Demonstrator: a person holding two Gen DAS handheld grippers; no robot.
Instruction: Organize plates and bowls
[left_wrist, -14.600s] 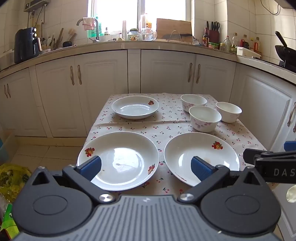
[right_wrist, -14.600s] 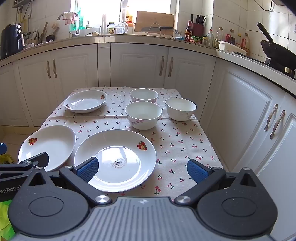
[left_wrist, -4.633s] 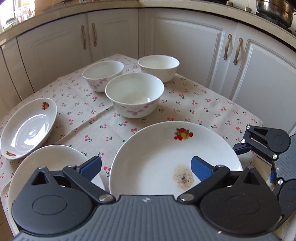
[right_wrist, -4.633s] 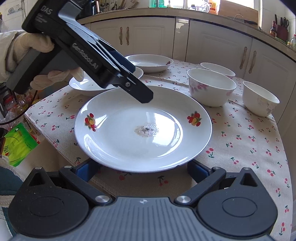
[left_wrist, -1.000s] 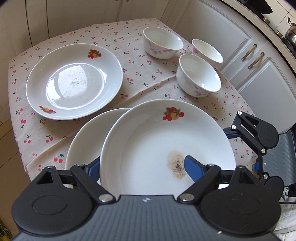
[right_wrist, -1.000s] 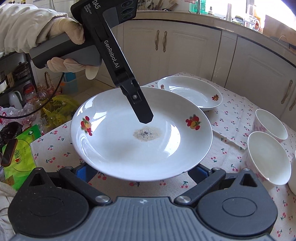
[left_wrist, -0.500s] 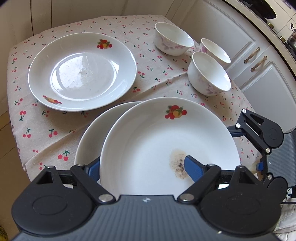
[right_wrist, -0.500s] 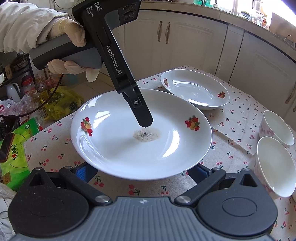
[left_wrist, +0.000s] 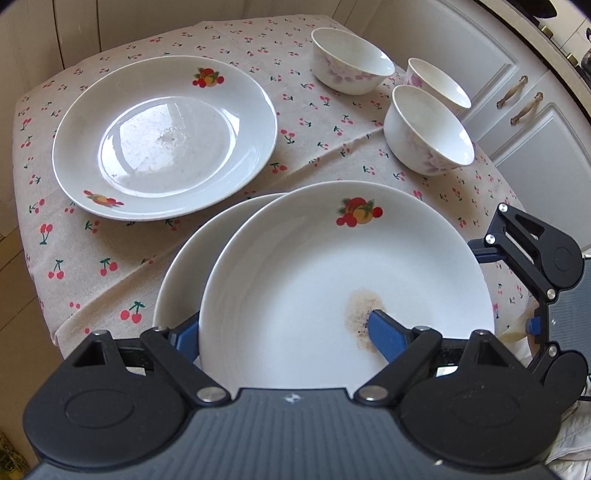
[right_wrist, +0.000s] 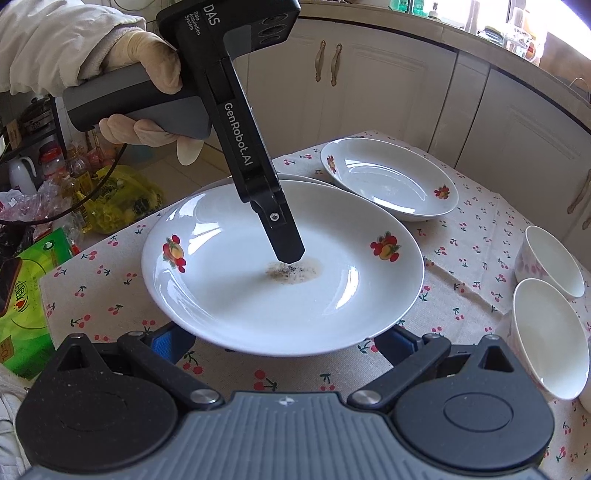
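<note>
A white plate with fruit motifs (right_wrist: 280, 295), marked by a dried food stain at its centre, is grasped at its rim by the left gripper (left_wrist: 280, 332): one finger lies on top near the stain, the other underneath. The plate hangs partly over a second plate (left_wrist: 184, 266) on the cherry-print worktop (left_wrist: 110, 236). The right gripper (right_wrist: 280, 339) sits under the plate's near edge; whether its jaws press on it cannot be told. A third plate (left_wrist: 162, 136) and three bowls (left_wrist: 424, 133) stand nearby. If released off-centre, the plate could slide off the lower one or tip over the worktop's edge.
</note>
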